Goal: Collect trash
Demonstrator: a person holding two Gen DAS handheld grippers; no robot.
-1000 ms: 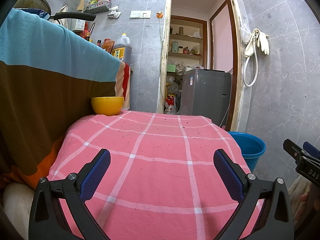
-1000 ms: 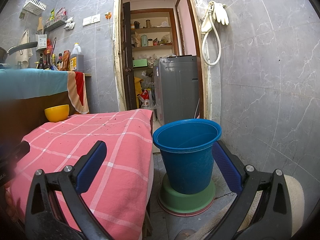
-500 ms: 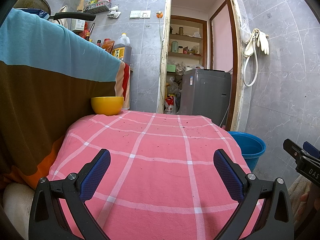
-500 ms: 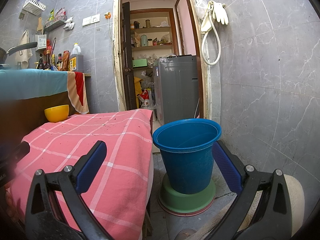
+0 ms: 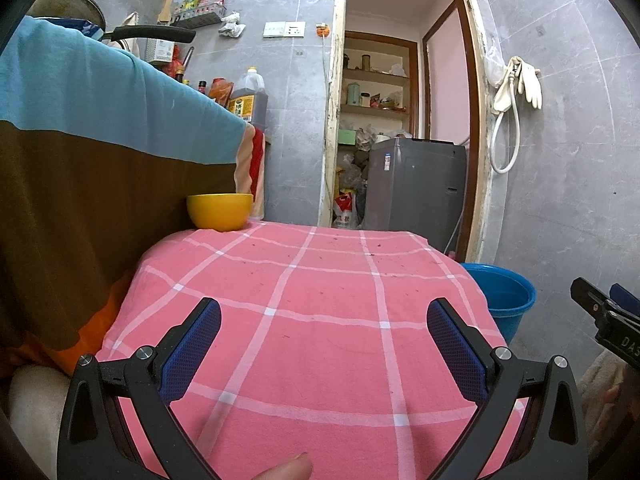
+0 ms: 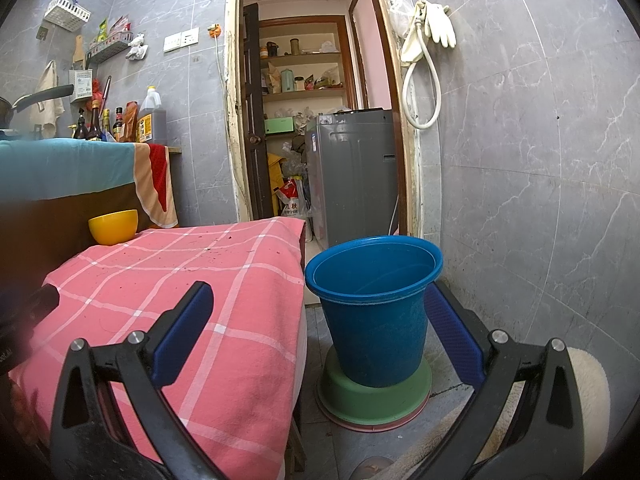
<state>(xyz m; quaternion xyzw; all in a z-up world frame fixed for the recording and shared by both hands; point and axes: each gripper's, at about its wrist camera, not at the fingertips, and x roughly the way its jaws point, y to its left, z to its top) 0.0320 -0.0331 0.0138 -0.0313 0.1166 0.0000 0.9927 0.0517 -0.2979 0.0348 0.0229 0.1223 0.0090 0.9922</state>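
A blue bucket [image 6: 374, 308] stands on the floor on an upturned green basin [image 6: 374, 396], right of a table with a pink checked cloth [image 5: 320, 320]. The bucket also shows in the left wrist view [image 5: 504, 300]. Small dark crumbs lie scattered on the cloth [image 6: 216, 246]. A yellow bowl [image 5: 220, 211] sits at the table's far left corner. My left gripper [image 5: 324, 340] is open and empty above the near part of the cloth. My right gripper [image 6: 318, 320] is open and empty, level with the bucket by the table's right edge; its tip shows in the left wrist view [image 5: 600, 316].
A counter draped in teal and brown cloth [image 5: 100, 140] rises left of the table, with bottles and a pan on top. An open doorway [image 6: 316, 120] with a grey washing machine [image 6: 356, 176] lies behind. A tiled wall [image 6: 520, 160] is on the right.
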